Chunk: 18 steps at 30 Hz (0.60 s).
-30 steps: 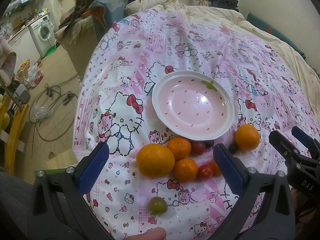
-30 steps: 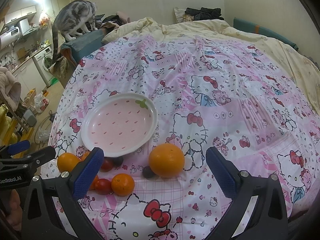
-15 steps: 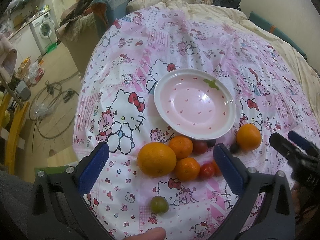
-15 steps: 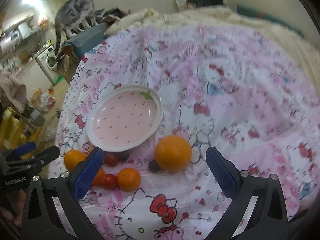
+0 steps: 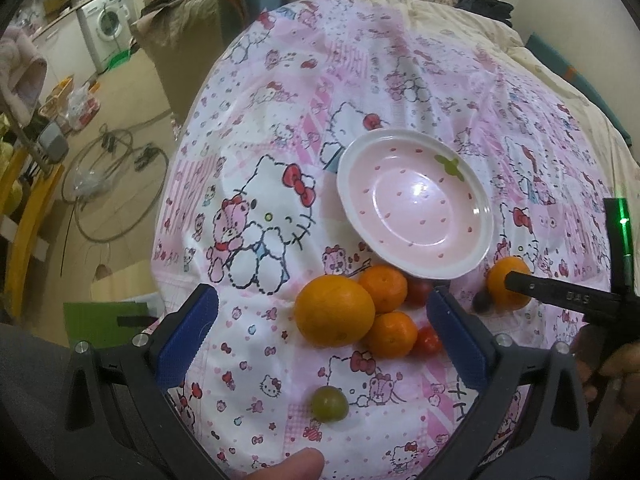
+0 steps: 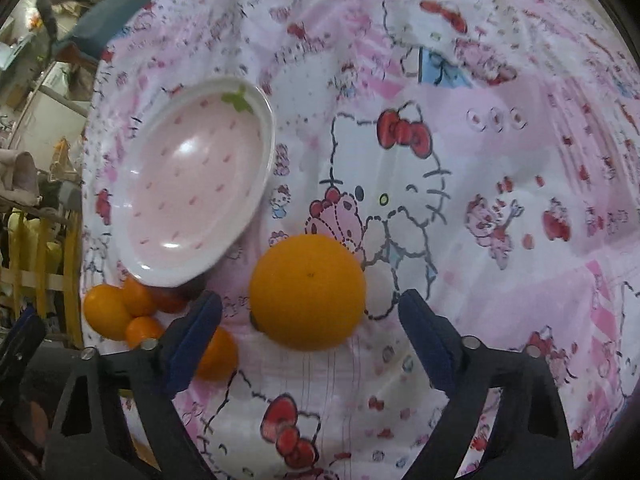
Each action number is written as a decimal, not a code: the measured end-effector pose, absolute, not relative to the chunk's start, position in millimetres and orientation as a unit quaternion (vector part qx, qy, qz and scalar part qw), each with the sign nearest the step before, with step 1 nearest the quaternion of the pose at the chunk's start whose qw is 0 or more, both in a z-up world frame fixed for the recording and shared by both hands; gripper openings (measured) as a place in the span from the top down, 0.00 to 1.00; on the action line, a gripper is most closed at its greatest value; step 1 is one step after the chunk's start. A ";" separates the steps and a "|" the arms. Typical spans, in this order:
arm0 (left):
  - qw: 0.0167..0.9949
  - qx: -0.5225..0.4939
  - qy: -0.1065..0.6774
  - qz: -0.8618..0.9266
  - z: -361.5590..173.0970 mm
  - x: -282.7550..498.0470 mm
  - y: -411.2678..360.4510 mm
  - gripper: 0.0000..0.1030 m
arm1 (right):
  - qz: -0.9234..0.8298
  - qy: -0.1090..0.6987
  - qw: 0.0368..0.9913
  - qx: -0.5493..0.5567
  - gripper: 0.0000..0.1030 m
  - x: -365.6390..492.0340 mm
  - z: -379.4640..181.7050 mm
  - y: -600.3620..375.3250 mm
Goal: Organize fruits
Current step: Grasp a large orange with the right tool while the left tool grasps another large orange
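An empty pink strawberry-print plate (image 5: pixel 416 204) lies on the Hello Kitty cloth (image 5: pixel 280 128). In front of it sit a large orange (image 5: pixel 335 311), two tangerines (image 5: pixel 383 287), cherry tomatoes (image 5: pixel 427 340) and a green one (image 5: pixel 329 403). My left gripper (image 5: pixel 320 340) is open above this cluster. My right gripper (image 6: pixel 310 340) is open, low over a lone orange (image 6: pixel 307 291) right of the plate (image 6: pixel 188 192), with the orange just ahead of the jaws. In the left wrist view the right gripper's finger crosses that orange (image 5: pixel 505 280); a dark grape (image 5: pixel 482 302) lies beside it.
The cloth covers a bed with a cream duvet (image 5: pixel 460 24) behind. To the left the bed edge drops to a floor with cables (image 5: pixel 116 176), a yellow rack (image 5: pixel 28 216) and a washing machine (image 5: pixel 105 24). A thumb (image 5: pixel 288 466) shows at the bottom.
My right gripper has dropped and moved forward onto the lone orange, which now looms large between its jaws. The left gripper has shifted slightly; no fruit has moved.
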<state>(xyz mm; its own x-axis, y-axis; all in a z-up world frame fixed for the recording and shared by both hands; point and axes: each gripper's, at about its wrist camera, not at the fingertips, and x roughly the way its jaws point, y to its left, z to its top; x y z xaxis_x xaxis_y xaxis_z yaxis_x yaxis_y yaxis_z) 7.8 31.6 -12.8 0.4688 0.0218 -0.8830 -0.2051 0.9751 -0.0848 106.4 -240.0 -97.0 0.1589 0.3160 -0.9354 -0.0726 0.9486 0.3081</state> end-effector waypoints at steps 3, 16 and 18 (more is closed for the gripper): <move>0.842 -0.100 0.526 0.063 -19.7 10.7 36.1 0.00 | 0.126 0.646 0.747 0.098 0.20 111.3 -108.5 -239.2; 0.781 -0.139 0.603 0.080 -63.9 28.7 40.3 0.01 | 0.142 0.629 0.759 0.092 0.39 105.3 -105.4 -236.8; 0.774 -0.138 0.613 0.079 -70.9 32.9 37.2 0.03 | 0.141 0.629 0.758 0.101 0.39 104.7 -105.3 -241.6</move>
